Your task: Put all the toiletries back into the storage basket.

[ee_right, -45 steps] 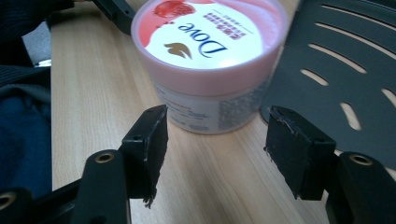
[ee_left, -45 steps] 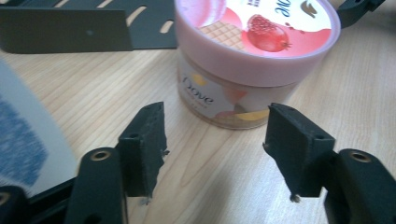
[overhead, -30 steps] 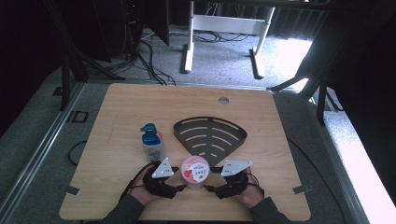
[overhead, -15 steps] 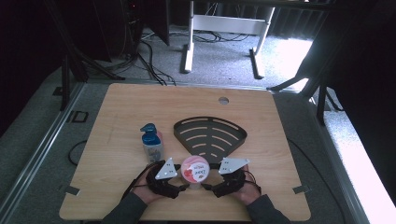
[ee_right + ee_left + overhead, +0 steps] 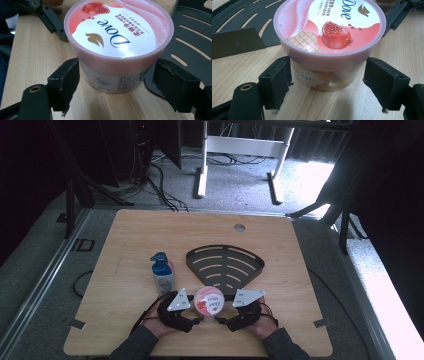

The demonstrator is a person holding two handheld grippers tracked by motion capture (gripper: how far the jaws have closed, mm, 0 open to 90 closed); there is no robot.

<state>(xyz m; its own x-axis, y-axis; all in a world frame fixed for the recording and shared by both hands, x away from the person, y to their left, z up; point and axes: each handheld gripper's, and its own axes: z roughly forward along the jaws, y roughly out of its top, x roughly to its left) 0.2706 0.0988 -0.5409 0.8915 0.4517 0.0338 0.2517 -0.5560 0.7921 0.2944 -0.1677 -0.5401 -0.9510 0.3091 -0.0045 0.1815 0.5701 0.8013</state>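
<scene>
A pink Dove tub (image 5: 209, 302) with a pomegranate lid stands on the wooden table (image 5: 125, 240) near its front edge. My left gripper (image 5: 199, 319) comes at it from the left, my right gripper (image 5: 220, 320) from the right, each held in a hand. In the left gripper view the tub (image 5: 329, 37) stands between the jaws of the left gripper (image 5: 332, 85); its jaws have just been opening, and a gap shows at the right pad (image 5: 387, 82). The right gripper (image 5: 120, 85) also straddles the tub (image 5: 117, 40), its jaws just opened, and neither pad presses on it.
A black slotted fan-shaped tray (image 5: 225, 265) lies just behind the tub, its near edge close to both grippers. A small bottle with a blue cap (image 5: 162, 272) stands left of the tray. A cable hole (image 5: 239, 227) sits near the table's far edge.
Both hands and the tub keep their places in the high view; no clear shift shows between the frames.
</scene>
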